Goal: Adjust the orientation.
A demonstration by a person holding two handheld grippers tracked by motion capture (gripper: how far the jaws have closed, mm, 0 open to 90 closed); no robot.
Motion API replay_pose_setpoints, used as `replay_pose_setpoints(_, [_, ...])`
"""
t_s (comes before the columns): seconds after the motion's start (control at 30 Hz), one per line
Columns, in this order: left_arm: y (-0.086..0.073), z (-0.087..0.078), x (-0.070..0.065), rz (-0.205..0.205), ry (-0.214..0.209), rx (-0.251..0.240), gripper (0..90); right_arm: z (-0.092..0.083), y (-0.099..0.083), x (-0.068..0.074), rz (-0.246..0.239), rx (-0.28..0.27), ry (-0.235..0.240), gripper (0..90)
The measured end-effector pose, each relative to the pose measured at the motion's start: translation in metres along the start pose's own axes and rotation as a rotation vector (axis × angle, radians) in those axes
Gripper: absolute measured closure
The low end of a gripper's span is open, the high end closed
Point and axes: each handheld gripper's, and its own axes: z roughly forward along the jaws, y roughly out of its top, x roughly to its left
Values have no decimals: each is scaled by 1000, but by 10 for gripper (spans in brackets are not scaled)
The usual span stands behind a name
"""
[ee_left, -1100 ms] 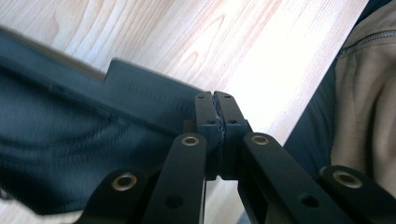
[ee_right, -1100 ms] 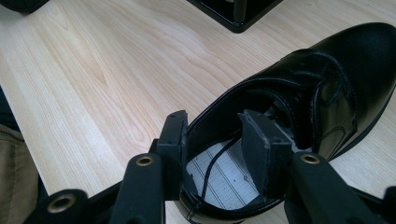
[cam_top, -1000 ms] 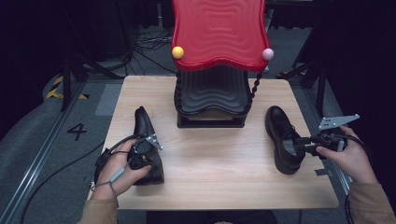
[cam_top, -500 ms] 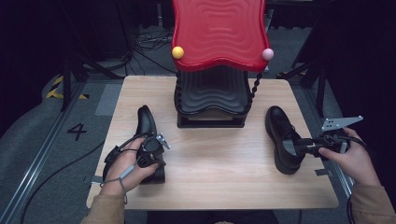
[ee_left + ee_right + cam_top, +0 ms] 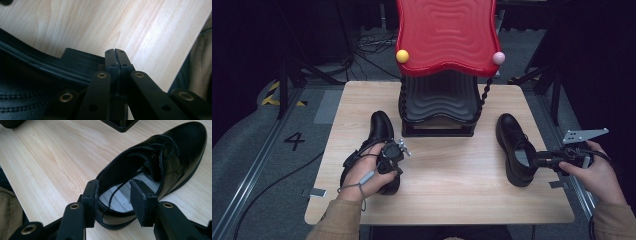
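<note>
Two black leather shoes lie on the wooden table (image 5: 447, 165). Over the rear of the left shoe (image 5: 379, 125) rests a hand with my left gripper (image 5: 398, 150). Its jaws are shut together (image 5: 115, 53) beside that shoe's sole and heel (image 5: 75, 61), and I see nothing between the pads. The right shoe (image 5: 511, 135) lies toe away near the right edge. My right gripper (image 5: 534, 160) straddles its rear side wall: in the right gripper view (image 5: 113, 188) one jaw is outside the shoe (image 5: 172, 152) and one inside the opening above the insole, with a gap left. It is open.
A rack with a red wavy top shelf (image 5: 446, 35) and a black lower tier (image 5: 439, 100) stands at the back centre of the table, with a yellow ball (image 5: 402, 56) and a pink ball (image 5: 498, 58) at its corners. Cables and frame legs lie on the floor behind.
The left hand and its gripper have moved right and a little forward over the left shoe, which has shifted slightly right. The right hand has stayed in place.
</note>
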Motion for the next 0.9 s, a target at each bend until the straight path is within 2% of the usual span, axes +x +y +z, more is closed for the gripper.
replay_pose_setpoints(0.1, [5,3,0,-2,7,0,900,-3,-2,0,4,-5,-4,594])
replay_pose_setpoints(0.17, [11,3,-3,10,23,8,867,-5,-5,0,11,-8,-11,590])
replay_pose_setpoints(0.2, [18,-3,-11,42,16,-27,852,-5,-6,1,19,-8,-12,586])
replay_pose_setpoints(0.23, [18,-3,-11,42,16,-27,833,-5,-6,1,19,-8,-12,586])
replay_pose_setpoints(0.27, [23,-10,-17,64,4,-75,833,-5,-6,1,21,-9,-13,586])
replay_pose_setpoints(0.3, [25,-17,-21,76,11,-104,811,-5,-7,1,19,-7,-12,585])
replay_pose_setpoints(0.37, [26,-27,-27,79,49,-119,751,-5,-8,1,16,-6,-14,581])
replay_pose_setpoints(0.43, [22,-35,-29,65,63,-140,699,-6,-8,1,22,-14,-12,578])
replay_pose_setpoints(0.5, [16,-43,-27,36,98,-156,645,-7,-7,1,20,-15,-14,577])
replay_pose_setpoints(0.63, [2,-54,-17,-64,148,-201,585,-4,-5,2,17,-15,-8,574])
replay_pose_setpoints(0.67, [2,-54,-17,-64,148,-201,575,-4,-5,2,17,-15,-8,574])
replay_pose_setpoints(0.7, [-6,-58,-9,-127,177,-222,557,-3,-4,2,12,-16,-5,572])
replay_pose_setpoints(0.73, [-6,-58,-9,-127,177,-222,543,-3,-4,2,12,-16,-5,572])
replay_pose_setpoints(0.77, [-13,-61,-1,-182,208,-233,531,-3,-4,2,12,-16,-5,569])
replay_pose_setpoints(0.8, [-13,-61,-1,-182,208,-233,518,-3,-4,2,12,-16,-5,569])
replay_pose_setpoints(0.83, [-17,-61,3,-221,220,-241,518,-3,-4,1,11,-16,-6,568])
replay_pose_setpoints(0.9, [-22,-60,10,-254,231,-250,507,-3,-5,2,16,-15,-7,566])
